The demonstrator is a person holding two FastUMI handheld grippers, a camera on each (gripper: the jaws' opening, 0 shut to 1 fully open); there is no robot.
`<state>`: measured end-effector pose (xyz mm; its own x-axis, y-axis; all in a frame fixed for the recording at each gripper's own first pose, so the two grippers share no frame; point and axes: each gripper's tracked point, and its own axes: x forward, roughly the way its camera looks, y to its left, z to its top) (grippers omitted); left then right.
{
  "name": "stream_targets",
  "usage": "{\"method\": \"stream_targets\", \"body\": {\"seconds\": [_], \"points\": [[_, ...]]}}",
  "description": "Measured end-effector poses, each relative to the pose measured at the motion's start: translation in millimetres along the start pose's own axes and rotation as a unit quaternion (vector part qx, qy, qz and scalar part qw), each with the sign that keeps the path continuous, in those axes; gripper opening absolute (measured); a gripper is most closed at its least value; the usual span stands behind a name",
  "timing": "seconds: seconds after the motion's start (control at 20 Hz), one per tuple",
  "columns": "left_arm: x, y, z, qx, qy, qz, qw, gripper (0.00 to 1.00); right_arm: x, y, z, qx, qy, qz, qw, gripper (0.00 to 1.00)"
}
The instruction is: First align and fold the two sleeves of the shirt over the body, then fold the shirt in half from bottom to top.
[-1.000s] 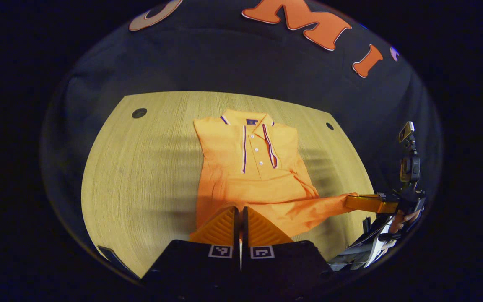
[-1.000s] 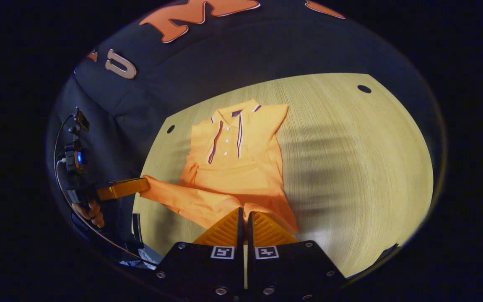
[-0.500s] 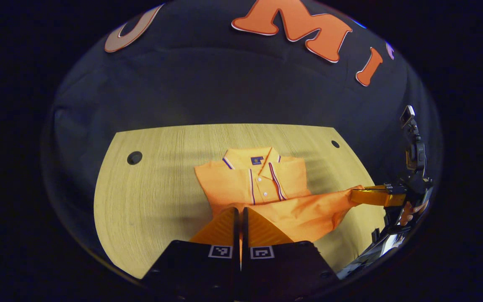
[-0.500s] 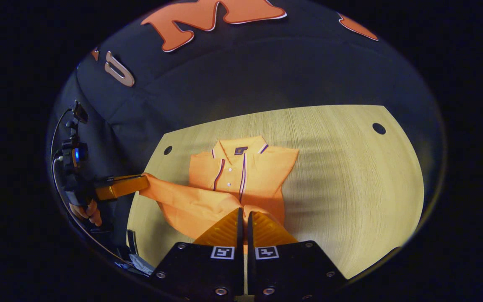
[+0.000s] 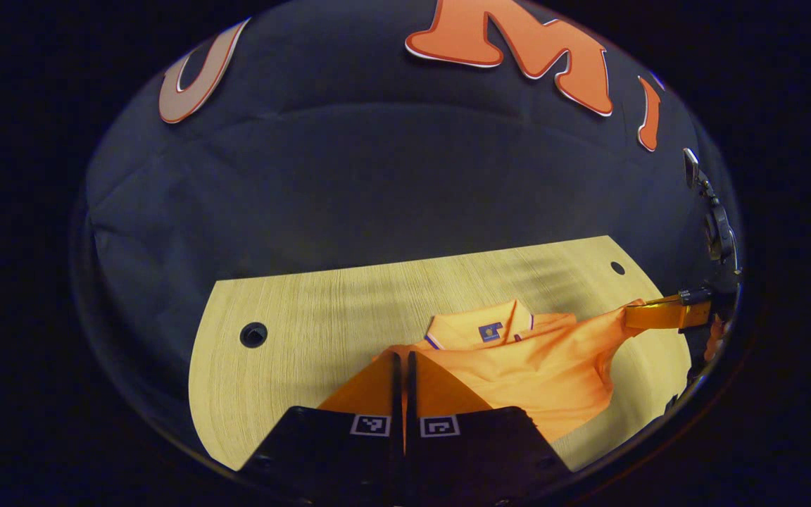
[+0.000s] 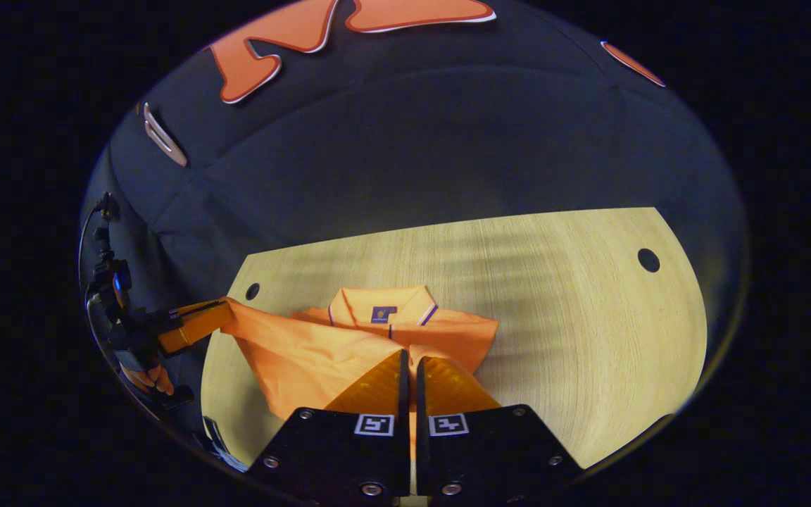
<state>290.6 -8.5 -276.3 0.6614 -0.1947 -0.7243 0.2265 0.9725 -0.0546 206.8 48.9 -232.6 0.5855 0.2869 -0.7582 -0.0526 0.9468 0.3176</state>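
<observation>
The shirt (image 5: 518, 370) lies on the bench (image 5: 307, 317), collar (image 6: 381, 303) toward the far wall, and I judge the sleeves already folded in, since none stick out past the body. The last fold looks well along: my left claw (image 5: 401, 377) and right claw (image 6: 409, 377) each pinch a corner of the hem (image 6: 307, 338), fingers pressed together on the cloth, and the lifted lower half hangs over the chest just short of the collar. What remains is laying it down and letting go. The buttons and sleeves are hidden under the raised cloth, so I cannot check how they line up.
</observation>
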Motion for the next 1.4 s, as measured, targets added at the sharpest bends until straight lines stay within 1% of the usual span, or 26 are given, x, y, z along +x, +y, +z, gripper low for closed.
{"method": "stream_targets", "body": {"seconds": [0.15,0.3,0.35,0.4,0.45,0.5,0.55,0.6,0.65,0.7,0.8,0.85,1.0,1.15,1.3,1.4], "points": [[21.5,8.8,12.0,0.004,-0.009,0.022,1.000,0.01,19.0,-7.6,17.4,0.007,-0.010,-0.013,1.000,0.04],[38.1,22.3,16.6,0.018,-0.010,0.060,0.998,0.01,35.6,-18.9,36.6,0.020,-0.029,-0.030,0.999,0.04],[43.2,23.2,13.5,0.025,-0.003,0.065,0.998,0.05,38.8,-25.3,38.6,0.034,-0.023,-0.044,0.998,0.04],[43.2,25.0,12.8,0.030,0.005,0.070,0.997,0.09,43.6,-32.3,39.6,0.044,-0.019,-0.057,0.997,0.07],[41.7,25.6,14.5,0.026,0.002,0.071,0.997,0.28,41.3,-35.1,42.1,0.048,-0.028,-0.067,0.996,0.16],[38.2,23.5,15.6,0.021,-0.002,0.067,0.998,0.48,39.9,-39.0,46.8,0.039,-0.038,-0.073,0.996,0.39],[34.0,24.1,15.2,0.016,-0.005,0.067,0.998,0.67,33.6,-44.5,50.2,0.032,-0.048,-0.077,0.995,0.50],[27.5,25.7,15.4,0.012,-0.007,0.068,0.998,0.86,25.7,-43.1,51.8,0.024,-0.059,-0.073,0.995,0.72],[19.0,27.3,17.7,0.006,-0.014,0.068,0.998,0.93,18.1,-37.9,54.4,0.017,-0.070,-0.071,0.995,0.65],[12.3,28.8,21.4,0.001,-0.024,0.068,0.997,0.93,10.9,-34.5,56.3,0.009,-0.083,-0.069,0.994,0.82],[-10.8,26.7,30.3,-0.001,-0.047,0.069,0.997,0.95,-10.2,-29.3,61.4,-0.009,-0.122,-0.076,0.990,0.90],[-23.3,25.7,33.8,0.003,-0.059,0.071,0.996,0.96,-23.5,-26.6,65.0,-0.019,-0.141,-0.078,0.987,0.92],[-66.8,14.0,43.1,0.011,-0.099,0.072,0.992,0.96,-58.9,-13.6,67.9,-0.052,-0.192,-0.090,0.976,0.95],[-111.5,-1.9,51.5,0.016,-0.133,0.072,0.988,0.97,-94.7,0.6,62.4,-0.080,-0.237,-0.099,0.963,0.95],[-161.2,-19.8,54.0,0.015,-0.180,0.072,0.981,0.96,-127.4,16.4,57.0,-0.102,-0.276,-0.097,0.951,0.96],[-199.0,-27.6,54.3,0.009,-0.208,0.070,0.976,0.97,-158.1,25.1,52.1,-0.119,-0.300,-0.098,0.941,0.96]]}}
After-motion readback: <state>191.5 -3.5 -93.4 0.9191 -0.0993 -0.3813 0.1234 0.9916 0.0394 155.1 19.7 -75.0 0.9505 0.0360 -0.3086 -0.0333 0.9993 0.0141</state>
